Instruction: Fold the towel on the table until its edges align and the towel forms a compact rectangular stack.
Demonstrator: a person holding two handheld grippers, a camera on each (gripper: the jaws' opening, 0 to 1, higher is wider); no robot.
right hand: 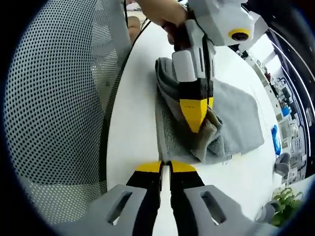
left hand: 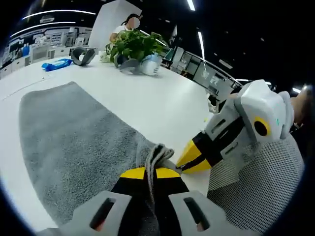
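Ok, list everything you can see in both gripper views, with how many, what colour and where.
grey terry towel: one, grey, spread on the table, one corner bunched up.
round white table: one, white, under the towel.
green potted plant: one, green leaves, far side of the table.
blue packet: one, blue, far left table edge.
grey mesh chair back: one, grey, beside the table.
left gripper: one, yellow-tipped, shut on the towel's corner.
right gripper: one, yellow-tipped, shut at the towel's edge.
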